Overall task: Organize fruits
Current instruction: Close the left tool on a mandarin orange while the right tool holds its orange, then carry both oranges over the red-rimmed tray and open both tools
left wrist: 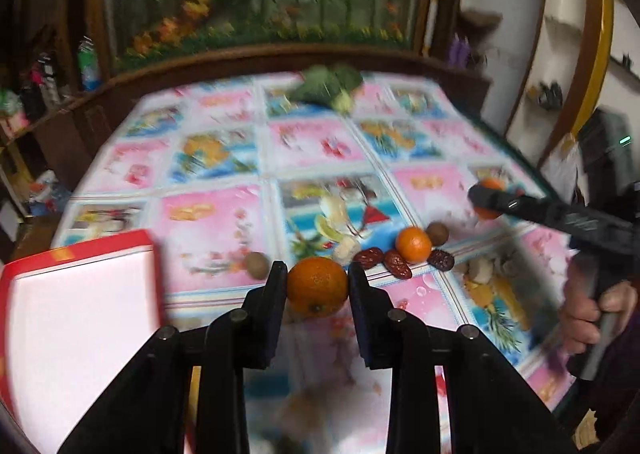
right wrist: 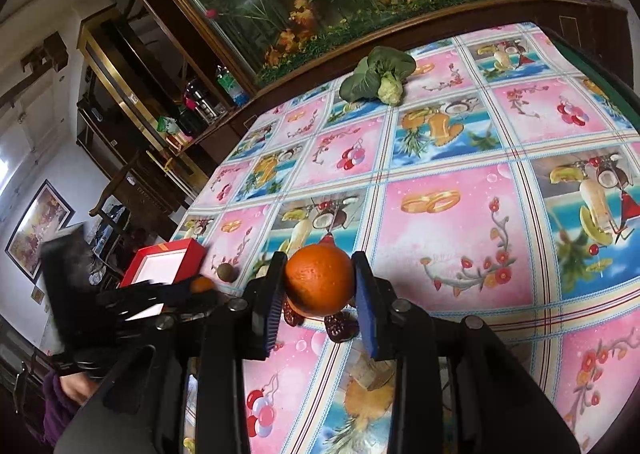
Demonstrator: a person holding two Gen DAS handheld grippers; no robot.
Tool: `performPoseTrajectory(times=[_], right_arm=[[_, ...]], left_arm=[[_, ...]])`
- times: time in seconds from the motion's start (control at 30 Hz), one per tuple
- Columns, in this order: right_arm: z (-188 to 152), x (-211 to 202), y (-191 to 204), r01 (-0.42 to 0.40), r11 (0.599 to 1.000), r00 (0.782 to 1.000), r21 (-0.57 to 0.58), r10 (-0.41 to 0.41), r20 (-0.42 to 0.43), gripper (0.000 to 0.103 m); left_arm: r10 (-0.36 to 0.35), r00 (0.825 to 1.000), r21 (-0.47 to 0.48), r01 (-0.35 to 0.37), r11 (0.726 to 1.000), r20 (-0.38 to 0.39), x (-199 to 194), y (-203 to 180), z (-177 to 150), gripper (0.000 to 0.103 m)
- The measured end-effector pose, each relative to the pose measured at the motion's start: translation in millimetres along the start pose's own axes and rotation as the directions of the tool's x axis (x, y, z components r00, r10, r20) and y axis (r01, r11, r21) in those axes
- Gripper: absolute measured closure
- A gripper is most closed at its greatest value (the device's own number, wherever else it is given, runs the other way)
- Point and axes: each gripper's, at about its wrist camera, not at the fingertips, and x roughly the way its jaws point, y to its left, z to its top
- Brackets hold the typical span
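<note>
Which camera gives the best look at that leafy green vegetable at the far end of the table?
The right wrist view: the leafy green vegetable with its pale stem end is sharp there, lying on the fruit-print tablecloth. In the left wrist view the same vegetable is smeared by motion blur, just a green shape.

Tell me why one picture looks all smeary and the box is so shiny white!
Left wrist view: motion blur smears the tablecloth and leafy vegetable, and glare washes out the inside of the red box, though the left claw and its orange look sharp. Right wrist view: mostly crisp, but the fisheye bends the table edges, and the left claw there is blurred.
</note>
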Motion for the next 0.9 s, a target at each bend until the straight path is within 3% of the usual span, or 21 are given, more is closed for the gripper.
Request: performPoseTrajectory(times=[0.1, 0.2, 0.3, 0.43, 0.57, 0.7, 0.9], right_arm=[[-1.9, 0.8, 4.2, 0.003, 1.000, 1.000, -0.028, -0.003, 0.013, 0.068], [-6.8, 3.3, 13.6, 0.018, 0.997, 1.000, -0.073, -0.016, 0.020, 0.068], [-15.1, 8.6, 29.9, 0.010, 0.994, 1.000, -0.107, -0.009, 0.004, 0.068], [-31.8, 19.1, 78.7, -0.071, 0.982, 0.997, -0.173, 0.064, -0.042, 0.068], [-55.5, 50.5, 145.4, -0.217, 0.958, 0.971, -0.188, 0.192, -0.143, 0.068], [-82.0, 88.5, 209.2, -0.259, 0.928, 0.953, -0.267, 0.201, -0.227, 0.068], [-106.1, 123.4, 252.0, -0.276, 0.906, 0.936, -0.321, 0.178, -0.303, 0.068]], left_arm=[[0.084, 0.993, -0.045, -0.081, 0.996, 0.079, -44.2, 16.2, -15.9, 0.073], [0.219, 0.967, -0.063, -0.213, 0.975, 0.131, -80.3, 33.4, -39.5, 0.073], [0.346, 0.929, -0.079, -0.339, 0.938, 0.130, -98.7, 53.2, -62.2, 0.073], [0.364, 0.929, -0.149, -0.352, 0.924, 0.064, -99.5, 83.6, -80.6, 0.073], [0.396, 0.918, -0.207, -0.384, 0.900, 0.018, -95.6, 103.1, -93.6, 0.073], [0.419, 0.908, -0.223, -0.411, 0.884, -0.013, -96.4, 112.7, -114.5, 0.073], [0.431, 0.899, -0.265, -0.436, 0.860, -0.078, -90.7, 128.4, -130.2, 0.072]])
